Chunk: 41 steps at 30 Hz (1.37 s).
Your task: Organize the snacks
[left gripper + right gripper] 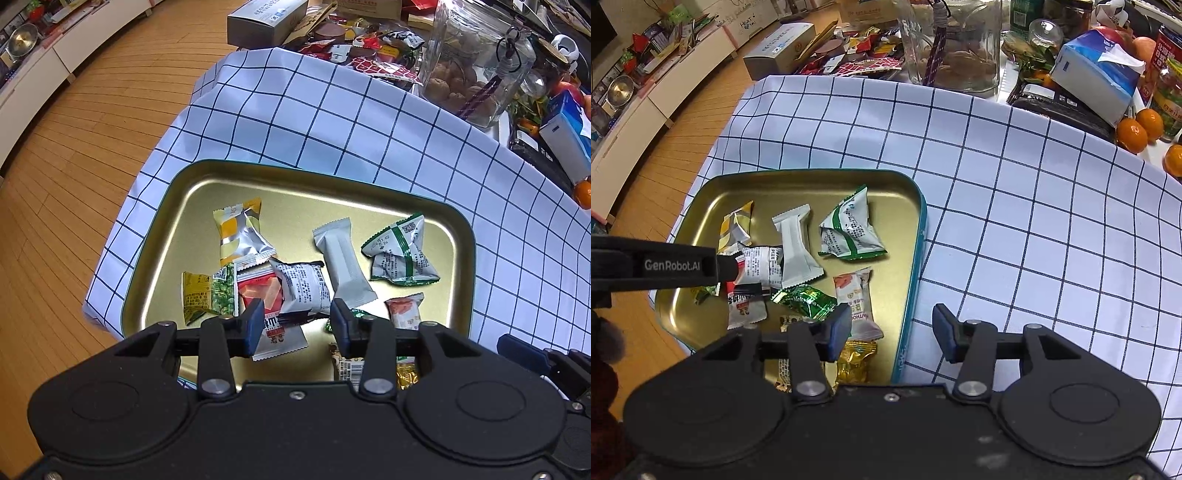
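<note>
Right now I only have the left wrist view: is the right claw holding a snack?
Observer: No. The right claw is open and empty, with the gold metal tray's teal rim running between its fingers.
Operator: What's half hidden behind my left claw?
Observer: A green foil candy wrapper, lying between the white-and-red sachet and the orange-and-white packet.
Operator: Anything nearer than that?
Observer: A crinkled gold foil packet, just below the orange-and-white packet.
</note>
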{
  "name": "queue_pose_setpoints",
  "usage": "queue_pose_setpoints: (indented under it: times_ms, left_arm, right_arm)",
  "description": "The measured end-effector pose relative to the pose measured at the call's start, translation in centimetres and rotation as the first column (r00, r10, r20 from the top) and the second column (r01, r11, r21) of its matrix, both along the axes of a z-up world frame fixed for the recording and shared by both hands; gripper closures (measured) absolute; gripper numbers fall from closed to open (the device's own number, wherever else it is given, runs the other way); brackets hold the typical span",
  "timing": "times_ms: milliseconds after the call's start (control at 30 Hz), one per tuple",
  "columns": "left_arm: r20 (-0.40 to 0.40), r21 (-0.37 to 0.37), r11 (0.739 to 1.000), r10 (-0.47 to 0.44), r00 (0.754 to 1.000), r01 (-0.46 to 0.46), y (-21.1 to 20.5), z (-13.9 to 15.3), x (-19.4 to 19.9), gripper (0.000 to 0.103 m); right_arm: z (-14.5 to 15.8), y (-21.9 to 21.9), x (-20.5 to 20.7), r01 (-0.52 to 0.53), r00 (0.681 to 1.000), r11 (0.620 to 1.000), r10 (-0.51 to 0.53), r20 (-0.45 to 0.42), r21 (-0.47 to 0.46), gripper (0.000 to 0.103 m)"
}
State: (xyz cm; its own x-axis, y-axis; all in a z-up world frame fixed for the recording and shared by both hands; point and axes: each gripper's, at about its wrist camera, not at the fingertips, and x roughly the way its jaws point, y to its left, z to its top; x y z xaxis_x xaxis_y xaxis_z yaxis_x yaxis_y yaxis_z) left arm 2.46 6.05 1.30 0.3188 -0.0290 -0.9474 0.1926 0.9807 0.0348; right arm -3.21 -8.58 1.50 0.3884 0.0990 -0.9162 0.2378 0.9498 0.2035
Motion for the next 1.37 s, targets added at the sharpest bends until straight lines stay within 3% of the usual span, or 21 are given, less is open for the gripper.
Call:
queue_pose_setpoints:
  times_ms: [1367]
  left_arm:
    - [-0.005,0.015,1.000,-0.001,1.000,0.001,-0.12,-0.19,-0.02,0.054]
  right_arm:
    - [-0.10,-0.03,0.04,0.000,1.000,1.000,0.000,-0.006,0.017,0.051]
